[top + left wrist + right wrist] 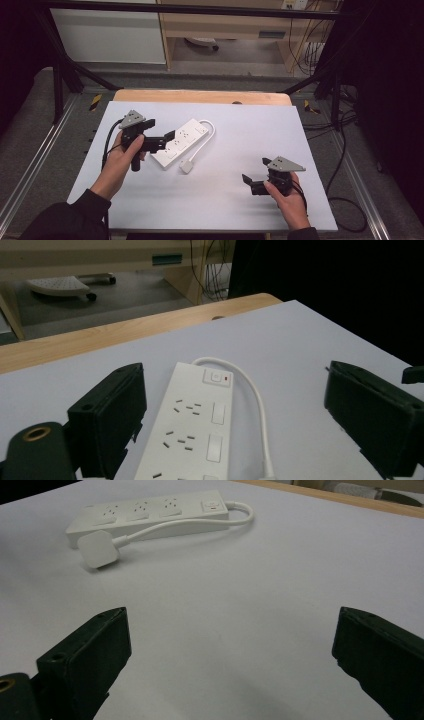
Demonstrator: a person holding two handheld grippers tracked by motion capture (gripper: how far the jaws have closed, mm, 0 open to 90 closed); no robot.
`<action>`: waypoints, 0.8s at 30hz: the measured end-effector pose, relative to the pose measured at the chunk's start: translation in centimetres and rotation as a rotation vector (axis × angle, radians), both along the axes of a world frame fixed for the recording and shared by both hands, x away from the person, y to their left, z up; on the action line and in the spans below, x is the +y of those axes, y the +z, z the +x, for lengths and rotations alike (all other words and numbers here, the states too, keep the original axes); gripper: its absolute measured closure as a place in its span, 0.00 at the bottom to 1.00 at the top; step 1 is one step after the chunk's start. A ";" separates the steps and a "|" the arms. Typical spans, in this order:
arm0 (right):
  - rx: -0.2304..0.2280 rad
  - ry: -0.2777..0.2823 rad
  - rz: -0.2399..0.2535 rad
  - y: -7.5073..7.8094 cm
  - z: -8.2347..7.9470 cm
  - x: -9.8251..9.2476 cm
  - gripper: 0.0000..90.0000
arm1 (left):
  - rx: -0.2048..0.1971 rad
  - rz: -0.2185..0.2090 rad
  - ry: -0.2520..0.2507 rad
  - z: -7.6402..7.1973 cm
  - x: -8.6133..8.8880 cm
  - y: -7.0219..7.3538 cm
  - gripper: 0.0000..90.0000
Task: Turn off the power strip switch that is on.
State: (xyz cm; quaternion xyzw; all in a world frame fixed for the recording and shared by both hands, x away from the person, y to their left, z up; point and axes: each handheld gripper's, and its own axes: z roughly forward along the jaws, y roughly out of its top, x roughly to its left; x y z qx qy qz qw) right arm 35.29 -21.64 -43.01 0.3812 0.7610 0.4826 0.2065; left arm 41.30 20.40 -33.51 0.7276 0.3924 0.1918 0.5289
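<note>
A white plastic power strip [181, 142] lies slantwise on the smooth pale counter [240, 200], left of centre. It is long and flat, with rows of sockets and a switch at its far end. Its white cord [210, 131] loops round to a square plug [186, 166] lying beside it. The left gripper [167, 138] hovers at the strip's near end, jaws wide apart on either side of it. The right gripper [254, 175] sits well apart over bare counter, jaws also spread. A wooden edge [200, 96] borders the far side.
</note>
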 end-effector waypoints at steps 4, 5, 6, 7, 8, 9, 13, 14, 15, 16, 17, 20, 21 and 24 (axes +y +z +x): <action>-0.010 -0.015 -0.004 0.2 -0.1 -0.4 0.03 | -0.009 -0.001 0.010 -1.1 0.5 0.3 0.10; -0.015 -0.018 -0.003 0.2 -0.1 -0.6 0.03 | -0.012 -0.001 0.010 -1.4 0.6 0.3 0.10; -0.019 -0.023 0.002 0.3 -0.1 -0.8 0.03 | -0.014 0.000 0.008 -1.7 0.8 0.4 0.10; -0.031 -0.037 0.004 0.5 0.0 -1.0 0.03 | -0.015 0.003 0.009 -2.1 1.0 0.5 0.10; -0.031 -0.037 0.004 0.5 0.0 -1.0 0.03 | -0.018 -0.001 0.012 -2.5 1.3 0.6 0.10; -0.040 -0.043 0.007 0.6 0.1 -1.1 0.04 | -0.020 -0.011 0.018 -2.9 1.7 0.6 0.10; -0.030 -0.050 0.010 0.5 0.7 -1.2 0.04 | -0.025 -0.040 0.035 -4.5 3.0 0.3 0.10; -0.028 -0.048 0.004 0.4 0.7 -1.1 0.04 | -0.026 -0.039 0.043 -4.9 3.3 0.1 0.10; -0.025 -0.047 0.003 0.3 0.8 -1.1 0.04 | -0.026 -0.042 0.051 -5.2 3.6 -0.2 0.10; -0.022 -0.044 -0.001 0.2 0.8 -1.1 0.04 | -0.021 -0.044 0.054 -5.5 3.9 -0.6 0.10; -0.018 -0.043 -0.001 0.1 0.8 -1.1 0.04 | -0.013 -0.053 0.059 -5.8 4.2 -1.0 0.10; -0.015 -0.048 -0.007 0.0 0.8 -1.3 0.04 | -0.002 -0.052 0.062 -6.6 4.8 -2.1 0.10; -0.014 -0.051 -0.005 0.0 0.7 -1.4 0.05 | 0.000 -0.051 0.067 -6.8 4.9 -2.5 0.10; -0.024 -0.056 -0.006 0.1 0.7 -1.6 0.05 | 0.003 -0.048 0.083 -7.5 5.3 -3.6 0.10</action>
